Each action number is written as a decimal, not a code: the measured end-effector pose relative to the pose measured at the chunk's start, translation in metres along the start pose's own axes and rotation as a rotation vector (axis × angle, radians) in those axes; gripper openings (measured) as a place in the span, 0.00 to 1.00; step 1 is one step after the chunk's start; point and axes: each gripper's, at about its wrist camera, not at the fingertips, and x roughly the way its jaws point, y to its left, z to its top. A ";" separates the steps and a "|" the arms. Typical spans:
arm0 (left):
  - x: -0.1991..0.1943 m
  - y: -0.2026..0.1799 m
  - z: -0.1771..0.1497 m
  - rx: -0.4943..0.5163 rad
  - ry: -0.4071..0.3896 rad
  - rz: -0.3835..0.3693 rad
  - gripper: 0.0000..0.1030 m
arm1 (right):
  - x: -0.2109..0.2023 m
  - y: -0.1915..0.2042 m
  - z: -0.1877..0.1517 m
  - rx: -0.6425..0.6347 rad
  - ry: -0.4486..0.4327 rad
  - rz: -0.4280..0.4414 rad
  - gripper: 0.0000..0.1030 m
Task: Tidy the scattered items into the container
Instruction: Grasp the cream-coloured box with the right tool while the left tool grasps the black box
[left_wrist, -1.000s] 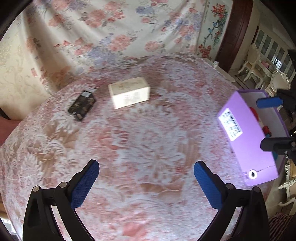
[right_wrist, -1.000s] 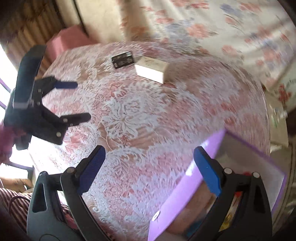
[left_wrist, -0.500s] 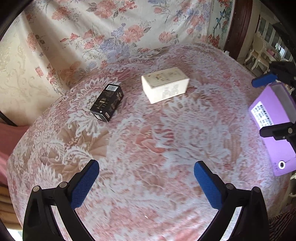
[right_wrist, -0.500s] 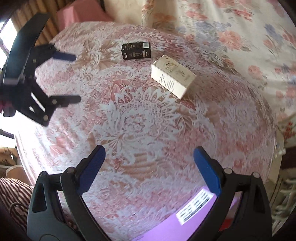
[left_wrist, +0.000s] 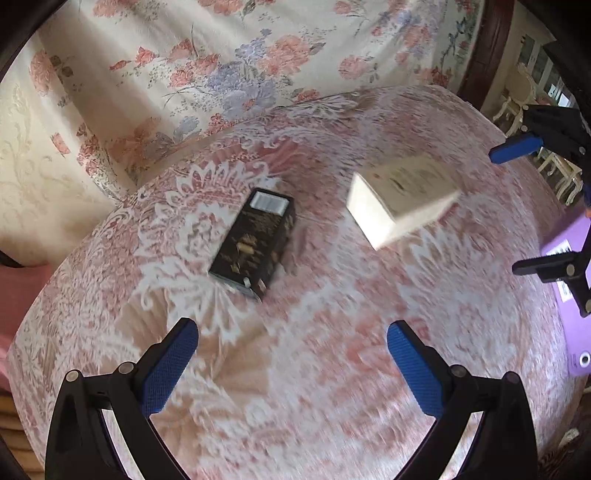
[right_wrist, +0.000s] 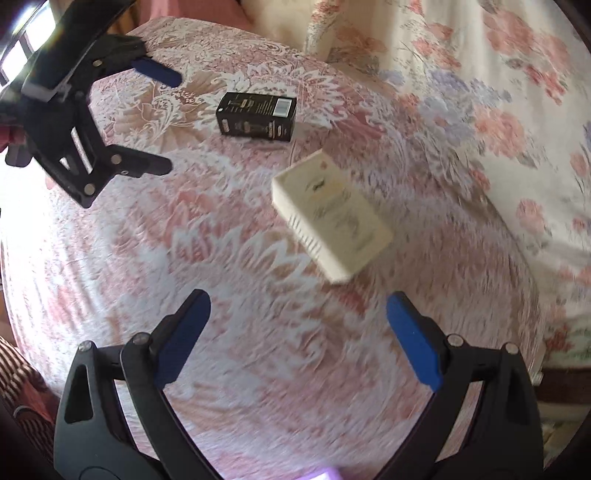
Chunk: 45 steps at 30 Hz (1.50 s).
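A black box (left_wrist: 255, 242) and a cream box (left_wrist: 402, 199) lie side by side on the pink lace tablecloth (left_wrist: 295, 369). My left gripper (left_wrist: 295, 363) is open and empty, just short of the black box. My right gripper (right_wrist: 297, 332) is open and empty, just short of the cream box (right_wrist: 330, 218); the black box (right_wrist: 258, 116) lies beyond it. The purple container (left_wrist: 570, 295) shows at the right edge of the left wrist view. Each gripper shows in the other's view: the right one (left_wrist: 532, 206) and the left one (right_wrist: 162, 118).
A floral cloth (left_wrist: 221, 74) hangs behind the table. White chairs (left_wrist: 528, 96) stand at the far right. The round table's edge curves close around both boxes. A sliver of purple (right_wrist: 325, 474) shows at the bottom of the right wrist view.
Both grippers have moved towards the two boxes, which now look larger and nearer. The purple container has slid to the edge of both views. Both stay open.
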 end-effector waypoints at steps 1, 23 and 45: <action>0.005 0.003 0.004 0.000 0.000 -0.004 1.00 | 0.004 -0.004 0.005 -0.025 -0.002 0.000 0.94; 0.089 0.014 0.041 0.110 0.098 -0.043 1.00 | 0.077 -0.019 0.059 -0.274 0.049 0.064 0.90; 0.094 0.017 0.040 0.059 0.078 -0.015 1.00 | 0.094 -0.038 0.050 -0.076 0.088 0.139 0.68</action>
